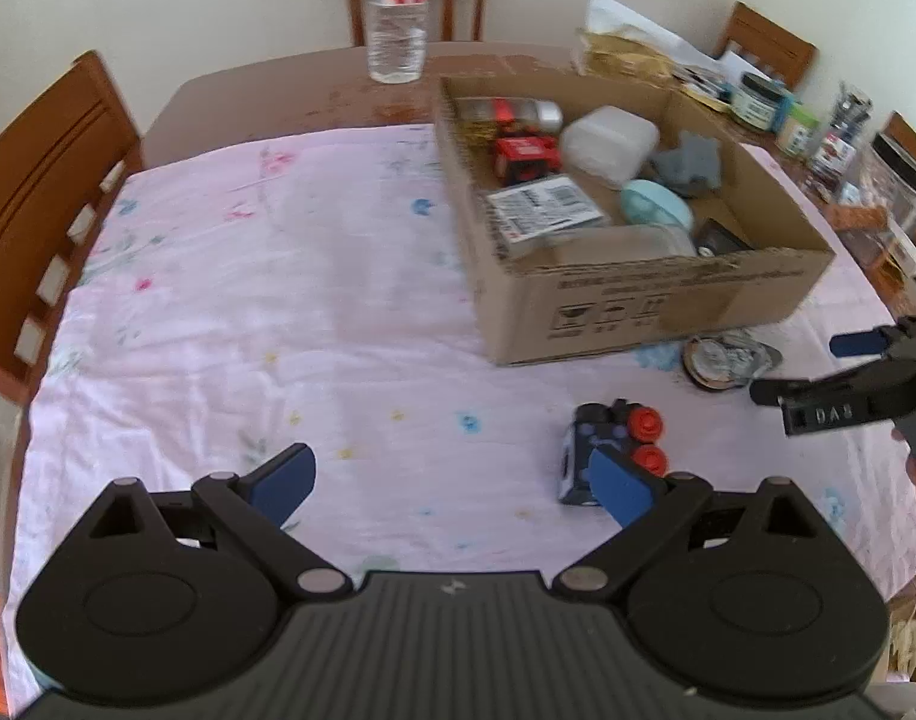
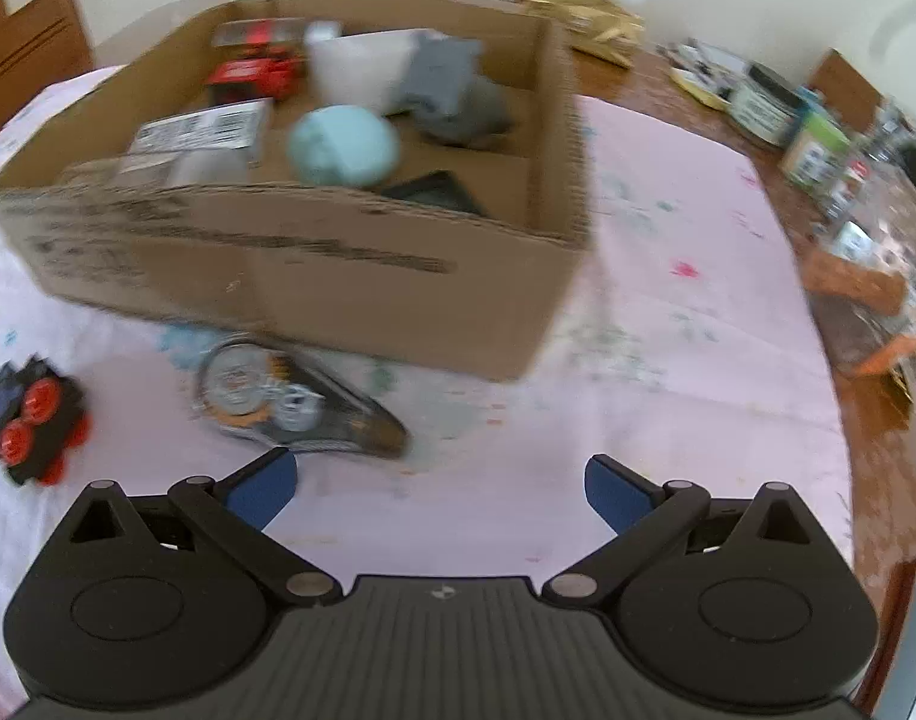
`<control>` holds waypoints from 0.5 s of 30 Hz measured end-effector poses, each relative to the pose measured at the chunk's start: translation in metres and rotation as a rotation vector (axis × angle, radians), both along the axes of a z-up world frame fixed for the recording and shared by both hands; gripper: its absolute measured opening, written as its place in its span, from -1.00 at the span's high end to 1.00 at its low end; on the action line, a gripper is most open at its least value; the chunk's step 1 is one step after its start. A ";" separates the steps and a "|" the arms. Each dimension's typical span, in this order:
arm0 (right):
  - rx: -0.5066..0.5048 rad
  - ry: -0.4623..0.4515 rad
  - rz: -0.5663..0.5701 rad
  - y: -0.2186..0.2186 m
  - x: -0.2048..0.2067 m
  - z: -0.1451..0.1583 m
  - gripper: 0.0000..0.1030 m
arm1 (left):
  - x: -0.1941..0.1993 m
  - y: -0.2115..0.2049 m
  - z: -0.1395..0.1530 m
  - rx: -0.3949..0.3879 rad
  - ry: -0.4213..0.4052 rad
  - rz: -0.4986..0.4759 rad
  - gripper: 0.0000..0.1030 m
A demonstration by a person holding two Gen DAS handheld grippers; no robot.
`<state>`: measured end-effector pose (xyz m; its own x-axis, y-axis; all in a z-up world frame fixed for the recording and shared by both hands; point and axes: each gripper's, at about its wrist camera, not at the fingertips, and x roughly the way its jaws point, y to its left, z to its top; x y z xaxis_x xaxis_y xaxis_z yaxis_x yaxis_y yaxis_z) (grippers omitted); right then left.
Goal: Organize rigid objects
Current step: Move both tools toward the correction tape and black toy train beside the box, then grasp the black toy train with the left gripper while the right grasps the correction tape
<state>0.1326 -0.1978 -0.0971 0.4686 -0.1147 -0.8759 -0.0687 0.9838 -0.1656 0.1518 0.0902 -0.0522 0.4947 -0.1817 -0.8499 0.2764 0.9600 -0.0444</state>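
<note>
Brown cardboard box [image 1: 637, 300] was mostly filled; black red-wheeled toy car [image 1: 613, 450] & tape dispenser [image 2: 290, 402] remained on bench; both claws [image 1: 452, 480] [image 2: 440, 480] wide, empty.

A matt, wrinkled pink cloth [image 1: 248, 300] with a floral print covers the worn, glossy wooden desk [image 1: 314, 96]. The cardboard box [image 1: 637, 300] at right of centre is matt brown with a rough torn rim. The water bottle [image 1: 398, 18] at the top is clear plastic.
</note>
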 end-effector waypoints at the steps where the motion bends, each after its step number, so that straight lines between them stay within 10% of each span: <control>1: 0.000 -0.003 -0.016 -0.003 0.000 0.000 -1.00 | 0.000 -0.003 0.000 0.000 0.000 -0.011 -0.89; 15: 0.091 -0.052 0.022 0.051 -0.014 -0.009 -1.00 | -0.001 -0.007 -0.003 0.027 0.012 -0.053 -0.89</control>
<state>0.1182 -0.1468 -0.1059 0.5153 -0.0249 -0.8567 -0.0840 0.9933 -0.0793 0.1508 0.0827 -0.0552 0.4749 -0.1846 -0.8605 0.3262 0.9450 -0.0227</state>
